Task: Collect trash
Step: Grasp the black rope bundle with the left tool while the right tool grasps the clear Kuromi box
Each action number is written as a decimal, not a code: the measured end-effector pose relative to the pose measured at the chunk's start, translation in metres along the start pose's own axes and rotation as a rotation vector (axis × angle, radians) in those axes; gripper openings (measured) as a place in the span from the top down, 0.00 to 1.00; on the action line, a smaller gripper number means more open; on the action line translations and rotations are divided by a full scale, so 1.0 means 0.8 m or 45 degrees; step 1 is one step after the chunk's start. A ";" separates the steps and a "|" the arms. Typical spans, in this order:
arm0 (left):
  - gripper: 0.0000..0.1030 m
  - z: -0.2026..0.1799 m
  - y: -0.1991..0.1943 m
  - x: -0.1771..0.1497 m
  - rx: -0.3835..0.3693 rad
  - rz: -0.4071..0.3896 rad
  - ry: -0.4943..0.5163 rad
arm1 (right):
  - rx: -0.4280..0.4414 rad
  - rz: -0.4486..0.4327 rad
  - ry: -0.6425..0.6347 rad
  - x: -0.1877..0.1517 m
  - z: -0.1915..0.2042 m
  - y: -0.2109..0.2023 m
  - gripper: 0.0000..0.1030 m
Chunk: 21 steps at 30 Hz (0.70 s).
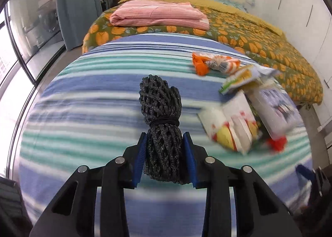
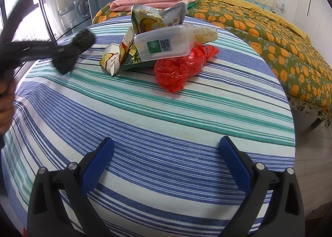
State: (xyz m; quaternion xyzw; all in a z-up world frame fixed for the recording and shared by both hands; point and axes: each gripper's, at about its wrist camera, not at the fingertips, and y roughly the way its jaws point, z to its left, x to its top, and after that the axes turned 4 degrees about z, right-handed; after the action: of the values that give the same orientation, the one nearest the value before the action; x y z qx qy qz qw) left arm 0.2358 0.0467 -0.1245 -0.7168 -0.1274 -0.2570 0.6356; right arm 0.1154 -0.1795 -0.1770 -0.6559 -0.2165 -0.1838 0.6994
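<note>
My left gripper (image 1: 165, 147) is shut on a black foam net bundle (image 1: 160, 112) tied with a band, held above the striped table (image 1: 83, 95). It shows blurred in the right wrist view (image 2: 70, 50) at the left. My right gripper (image 2: 166, 154) is open and empty above the table's near side (image 2: 166, 122). A trash pile lies at the far middle: a red plastic bag (image 2: 178, 68), a clear plastic box (image 2: 164, 43), a snack bag (image 2: 157, 16), and a crumpled carton (image 2: 116, 54). The pile shows blurred in the left wrist view (image 1: 249, 112), with an orange wrapper (image 1: 213, 62).
A bed with an orange floral cover (image 2: 280, 35) stands behind and right of the table, with a folded pink blanket (image 1: 159, 15) on it. Glass doors (image 1: 31, 29) and a blue curtain (image 1: 76, 4) are at the left. Floor shows at the right (image 2: 309, 164).
</note>
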 end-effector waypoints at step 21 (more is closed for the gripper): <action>0.11 -0.026 -0.027 -0.133 0.145 -0.012 0.136 | 0.002 0.001 0.003 -0.001 -0.001 0.000 0.04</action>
State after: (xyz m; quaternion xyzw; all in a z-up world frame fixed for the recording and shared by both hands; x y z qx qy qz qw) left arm 0.1315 0.0451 -0.1618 -0.6641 -0.1110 -0.2903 0.6800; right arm 0.1151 -0.1803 -0.1775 -0.6552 -0.2155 -0.1841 0.7003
